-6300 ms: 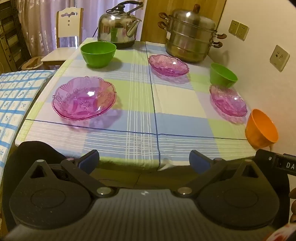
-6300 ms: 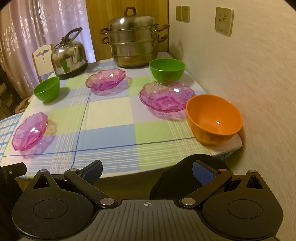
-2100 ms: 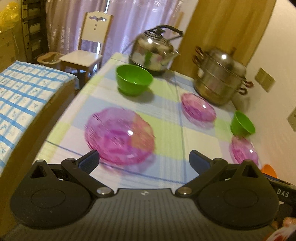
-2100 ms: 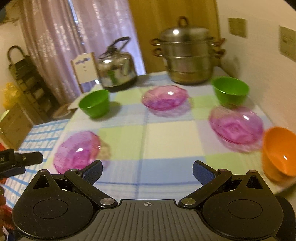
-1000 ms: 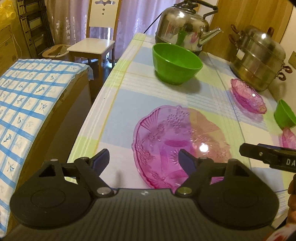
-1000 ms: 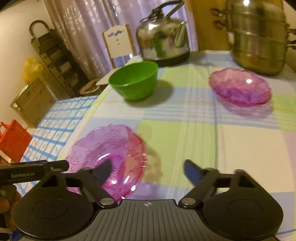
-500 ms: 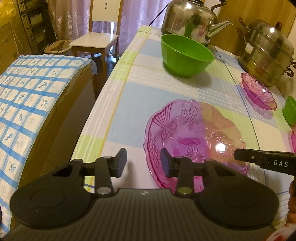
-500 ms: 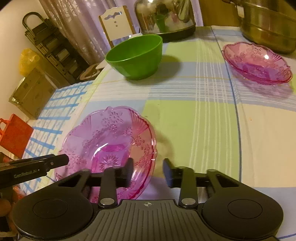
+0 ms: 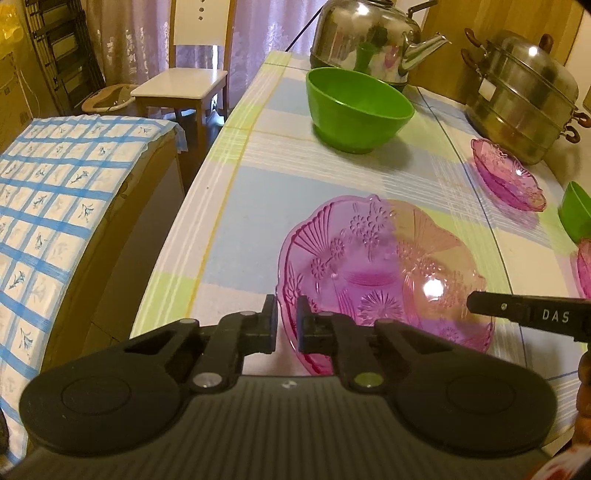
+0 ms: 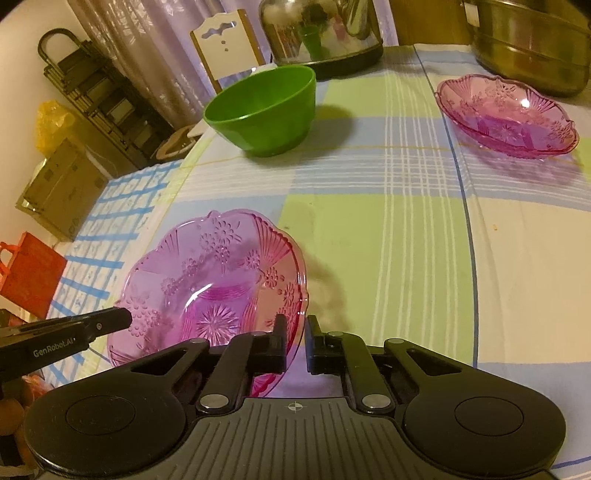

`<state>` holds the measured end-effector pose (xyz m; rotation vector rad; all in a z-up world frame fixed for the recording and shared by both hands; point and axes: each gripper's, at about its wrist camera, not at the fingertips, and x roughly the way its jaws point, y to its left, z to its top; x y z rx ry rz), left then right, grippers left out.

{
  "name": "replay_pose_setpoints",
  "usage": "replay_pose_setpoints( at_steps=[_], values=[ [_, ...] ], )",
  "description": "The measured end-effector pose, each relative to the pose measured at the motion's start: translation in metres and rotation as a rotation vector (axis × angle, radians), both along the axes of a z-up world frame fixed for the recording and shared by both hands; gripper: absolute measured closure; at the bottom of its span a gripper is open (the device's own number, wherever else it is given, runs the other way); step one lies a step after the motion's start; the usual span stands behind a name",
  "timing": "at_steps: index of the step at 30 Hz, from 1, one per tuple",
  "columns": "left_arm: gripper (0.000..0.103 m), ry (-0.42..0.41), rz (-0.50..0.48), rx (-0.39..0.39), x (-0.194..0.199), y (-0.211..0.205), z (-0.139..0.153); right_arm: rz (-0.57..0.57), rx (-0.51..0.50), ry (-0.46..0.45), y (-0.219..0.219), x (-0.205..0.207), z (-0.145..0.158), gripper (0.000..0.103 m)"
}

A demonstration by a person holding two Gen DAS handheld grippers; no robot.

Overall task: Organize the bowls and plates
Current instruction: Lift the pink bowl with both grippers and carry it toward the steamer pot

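A pink patterned glass plate (image 9: 384, 269) (image 10: 218, 280) rests on the checked tablecloth near the table's front left corner. My left gripper (image 9: 286, 321) is shut on its left rim, one finger inside and one outside. My right gripper (image 10: 295, 334) is shut on the opposite, right rim of the same plate. Each gripper's black tip shows in the other's view, across the plate. A green bowl (image 9: 356, 109) (image 10: 264, 110) stands beyond the plate. A second pink plate (image 9: 508, 179) (image 10: 506, 114) lies farther right.
A steel kettle (image 9: 373, 35) and a stacked steel steamer pot (image 9: 524, 94) stand at the table's far end. Another green bowl (image 9: 576, 210) and a pink plate's edge (image 9: 583, 266) sit at the right. A blue-checked cloth (image 9: 55, 206) and a chair (image 9: 184, 85) lie left of the table.
Both grippers' jaws have closed from wide open onto the near pink plate's opposite rims. The right gripper also came down and closer to the plate.
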<state>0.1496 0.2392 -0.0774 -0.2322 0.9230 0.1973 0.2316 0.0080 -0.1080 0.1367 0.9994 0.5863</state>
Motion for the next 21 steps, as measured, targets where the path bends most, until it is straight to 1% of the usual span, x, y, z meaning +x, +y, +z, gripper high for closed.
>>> replay_pose_setpoints(
  at_steps=[4,9,17,21],
  values=[
    [0.095,-0.008,-0.008,0.004,0.001,-0.006,0.01,-0.017,0.018,-0.013,-0.007,-0.002,0.009,0.094],
    [0.095,-0.034,-0.04,0.02,0.005,-0.021,0.028,-0.045,0.034,-0.023,-0.021,-0.004,0.02,0.094],
    [0.095,-0.079,-0.092,0.014,0.021,-0.055,0.05,-0.115,0.054,-0.058,-0.057,-0.007,0.042,0.094],
    [0.095,-0.11,-0.122,-0.003,0.034,-0.074,0.06,-0.15,0.056,-0.087,-0.077,-0.008,0.052,0.094]
  ],
)
